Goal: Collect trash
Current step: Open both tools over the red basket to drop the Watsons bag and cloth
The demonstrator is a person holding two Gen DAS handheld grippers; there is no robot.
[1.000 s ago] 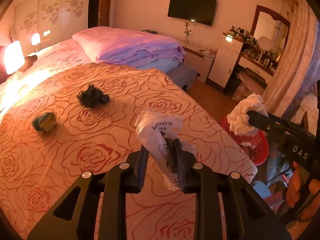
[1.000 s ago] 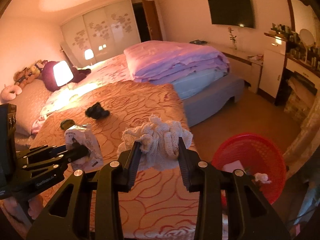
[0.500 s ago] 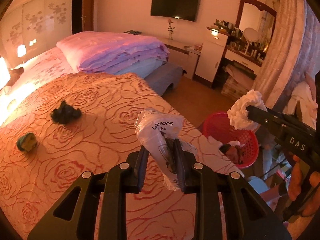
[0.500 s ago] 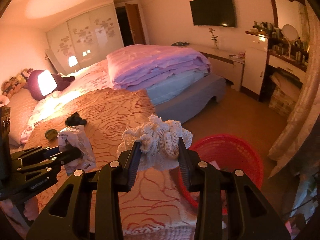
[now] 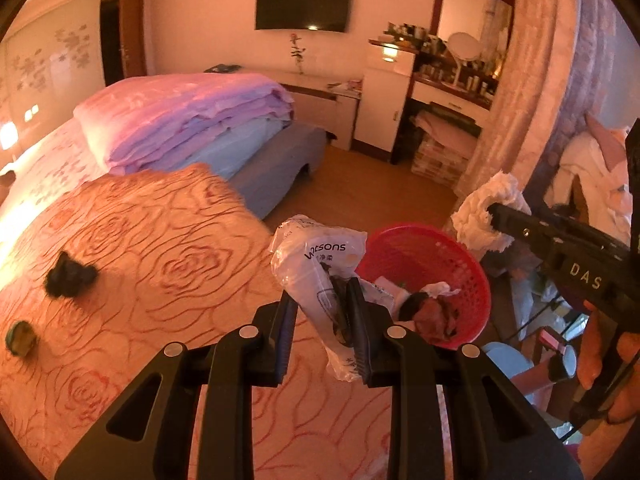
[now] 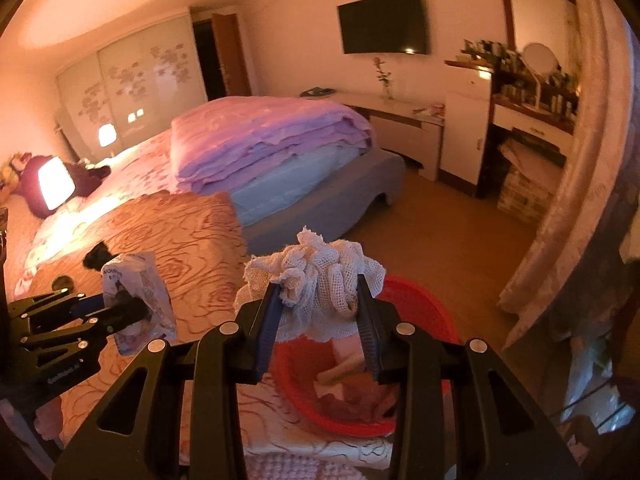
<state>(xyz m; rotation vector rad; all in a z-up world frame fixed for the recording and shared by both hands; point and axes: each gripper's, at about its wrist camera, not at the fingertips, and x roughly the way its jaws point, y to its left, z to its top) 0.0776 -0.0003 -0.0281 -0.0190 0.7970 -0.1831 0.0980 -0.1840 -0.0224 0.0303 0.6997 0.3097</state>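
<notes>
Trash in both: left gripper (image 5: 322, 320) pinches a crumpled Watsons plastic bag (image 5: 316, 264), right gripper (image 6: 318, 320) clamps a white mesh rag (image 6: 320, 276), both above the red basket (image 5: 460, 256) beside the bed (image 5: 160, 264).

Two grippers are being seen: the left gripper (image 5: 322, 312) and the right gripper (image 6: 318, 312). One plastic bag (image 5: 316, 264) and one white cloth (image 6: 316, 276) are being carried, one to each gripper. One red basket (image 5: 470, 276) is being shown on the floor, with several scraps lying inside; their number cannot be told. Two small items are being left on the bedspread (image 5: 160, 240): one dark clump (image 5: 70, 274) and one greenish wad (image 5: 20, 338). One television (image 5: 303, 2), one round mirror (image 5: 464, 46), one lit lamp (image 6: 54, 182) and one folded quilt (image 6: 264, 140) are being counted in the room.
</notes>
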